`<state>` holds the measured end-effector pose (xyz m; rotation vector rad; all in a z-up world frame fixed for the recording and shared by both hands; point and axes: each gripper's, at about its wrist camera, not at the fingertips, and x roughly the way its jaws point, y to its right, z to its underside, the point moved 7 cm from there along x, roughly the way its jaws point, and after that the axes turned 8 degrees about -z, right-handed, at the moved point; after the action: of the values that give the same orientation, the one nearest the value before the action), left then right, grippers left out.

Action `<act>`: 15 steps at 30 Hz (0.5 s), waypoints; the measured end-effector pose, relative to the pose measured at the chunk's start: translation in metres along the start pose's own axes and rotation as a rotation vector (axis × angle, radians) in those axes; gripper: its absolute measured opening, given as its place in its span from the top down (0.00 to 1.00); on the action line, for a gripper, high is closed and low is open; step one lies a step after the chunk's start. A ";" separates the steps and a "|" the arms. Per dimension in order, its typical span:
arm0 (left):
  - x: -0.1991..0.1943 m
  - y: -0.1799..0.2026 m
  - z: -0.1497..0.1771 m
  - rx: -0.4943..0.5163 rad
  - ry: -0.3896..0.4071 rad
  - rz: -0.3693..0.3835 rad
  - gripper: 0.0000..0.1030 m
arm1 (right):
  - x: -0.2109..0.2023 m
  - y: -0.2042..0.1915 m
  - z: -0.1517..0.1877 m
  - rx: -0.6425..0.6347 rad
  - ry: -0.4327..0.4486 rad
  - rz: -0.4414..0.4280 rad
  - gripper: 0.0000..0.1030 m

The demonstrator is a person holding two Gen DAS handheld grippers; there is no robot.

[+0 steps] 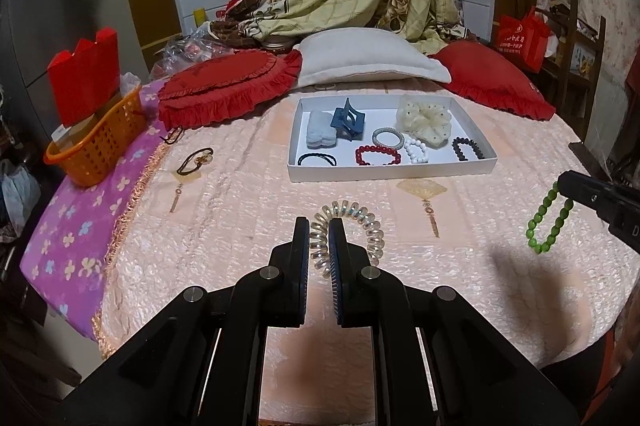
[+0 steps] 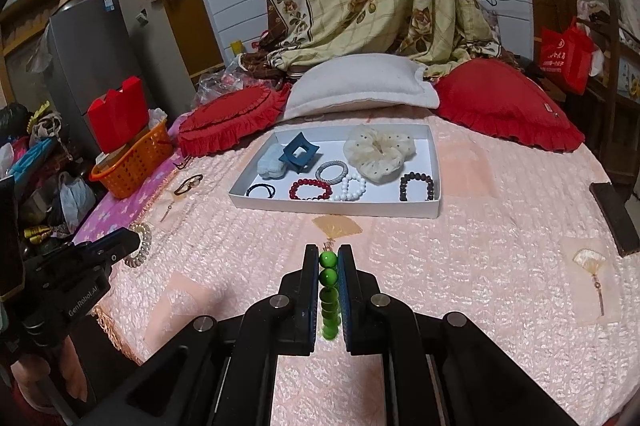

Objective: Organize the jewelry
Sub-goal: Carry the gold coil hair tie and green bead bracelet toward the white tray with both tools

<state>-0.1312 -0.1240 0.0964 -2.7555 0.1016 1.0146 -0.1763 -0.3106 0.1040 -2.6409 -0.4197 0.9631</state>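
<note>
One orange basket (image 1: 96, 145) stands at the far left edge of the bed (image 1: 248, 226), holding one red box (image 1: 86, 77). One dark hair tie with a gold charm (image 1: 195, 158) lies loose on the bedspread to its right. The left gripper (image 1: 319, 246) is closed on one clear spiral hair tie (image 1: 352, 226), which loops out past the right finger.

One white tray (image 1: 390, 171) sits beyond it, near the pillows. Tray contents, left to right: one black hair tie (image 1: 317, 159), one pale blue clip (image 1: 320, 134), one dark blue claw clip (image 1: 349, 123), one red bead bracelet (image 1: 378, 154), one grey bangle (image 1: 388, 137), one white bead bracelet (image 1: 416, 150), one cream scrunchie (image 1: 424, 119), one black bead bracelet (image 1: 467, 147). Total: eight items.

The right gripper (image 2: 329, 266) is clamped on one green bead bracelet (image 2: 329, 270), held above the bedspread, apart from the tray. Two red cushions (image 1: 228, 89) flank one white pillow (image 1: 368, 59) behind the tray.
</note>
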 end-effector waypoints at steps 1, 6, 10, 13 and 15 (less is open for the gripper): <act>0.002 0.000 0.000 0.002 -0.003 -0.001 0.92 | 0.002 0.000 -0.001 -0.001 -0.002 0.000 0.92; 0.013 -0.001 -0.001 0.004 -0.025 0.007 0.92 | 0.009 0.003 -0.005 0.002 -0.011 0.001 0.92; 0.023 -0.002 -0.002 0.006 -0.038 0.004 0.92 | 0.015 0.007 -0.006 0.006 -0.019 -0.002 0.92; 0.031 -0.002 -0.002 0.011 -0.046 0.003 0.92 | 0.021 0.010 -0.006 0.010 -0.029 0.000 0.92; 0.036 -0.002 -0.003 0.013 -0.048 0.005 0.92 | 0.025 0.011 -0.005 0.014 -0.037 0.003 0.92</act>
<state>-0.1018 -0.1228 0.0754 -2.7188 0.1071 1.0763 -0.1530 -0.3126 0.0888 -2.6151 -0.4158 1.0134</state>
